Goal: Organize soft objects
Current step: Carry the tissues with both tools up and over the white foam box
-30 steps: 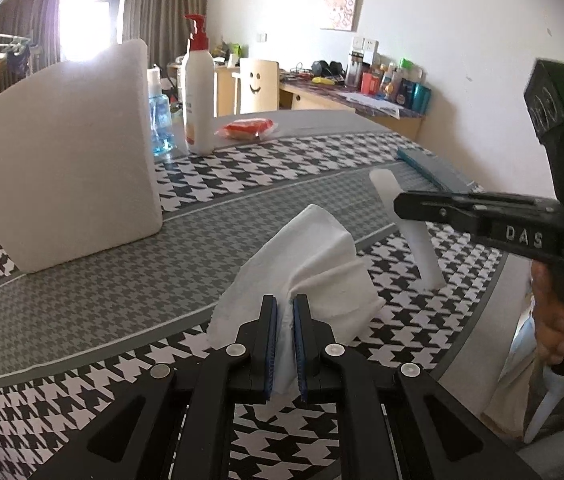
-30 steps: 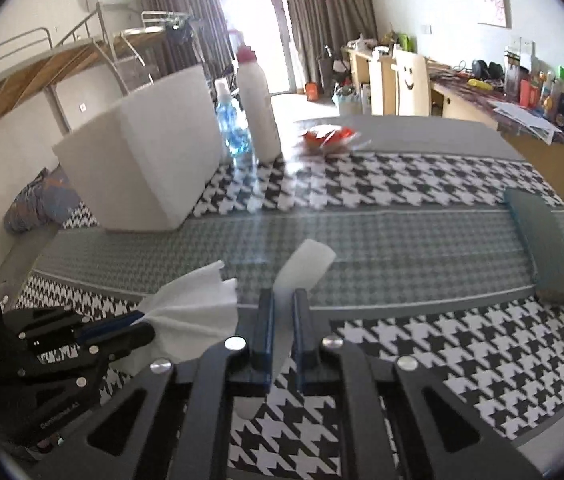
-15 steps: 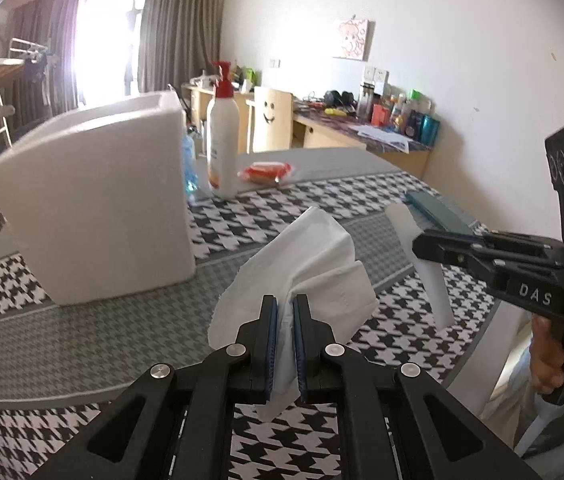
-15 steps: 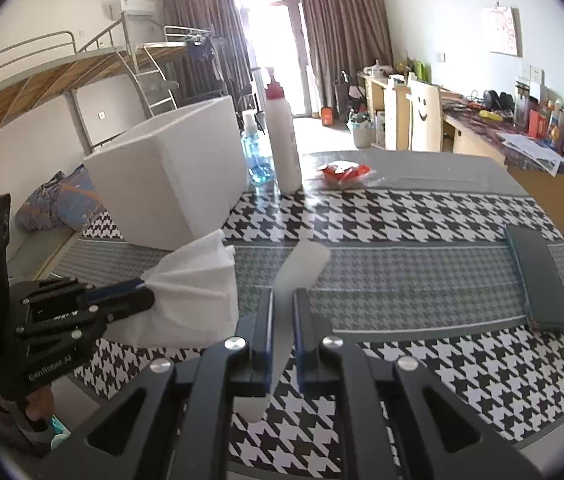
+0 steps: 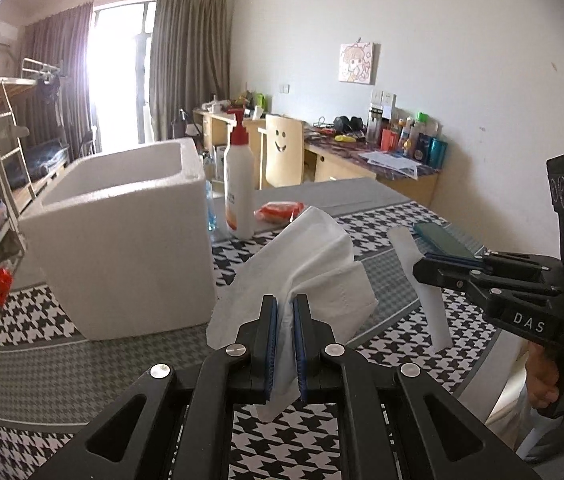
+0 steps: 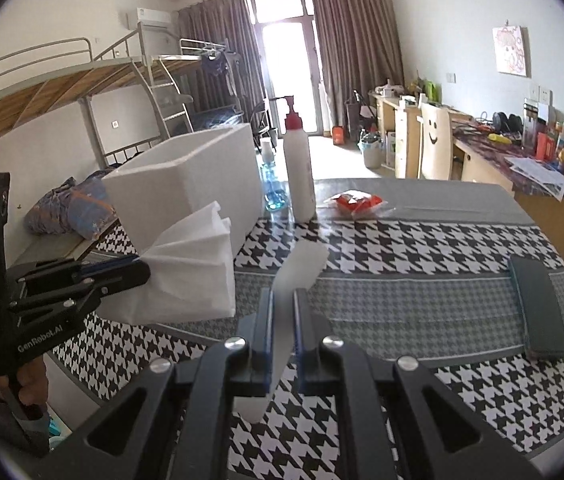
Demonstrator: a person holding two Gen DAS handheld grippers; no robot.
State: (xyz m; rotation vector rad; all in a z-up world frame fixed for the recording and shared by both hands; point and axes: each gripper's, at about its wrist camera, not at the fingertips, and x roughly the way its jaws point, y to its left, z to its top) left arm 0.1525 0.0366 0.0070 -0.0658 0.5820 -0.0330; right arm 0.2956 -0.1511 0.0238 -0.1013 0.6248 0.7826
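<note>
My left gripper (image 5: 285, 308) is shut on a crumpled white tissue (image 5: 306, 264), held in the air above the houndstooth table (image 5: 81, 360). The same tissue (image 6: 197, 272) shows at the left of the right wrist view, pinched in the left gripper (image 6: 139, 268). My right gripper (image 6: 282, 300) is shut on a flat translucent white strip (image 6: 302, 268), also lifted off the table. That strip (image 5: 418, 276) and the right gripper (image 5: 422, 266) appear at the right of the left wrist view. An open white foam box (image 5: 121, 236) stands ahead on the left.
Beside the foam box (image 6: 189, 184) stand a white pump bottle (image 5: 239, 196) with a red top and a blue bottle (image 6: 271, 184). A red packet (image 6: 356, 202) lies behind them. A dark green flat case (image 6: 538, 312) lies at the table's right. A hand (image 5: 546, 376) holds the right gripper's handle.
Both grippers have risen with the tissue and the strip still in them; the box's open top has come into view. Both grips look unchanged.
</note>
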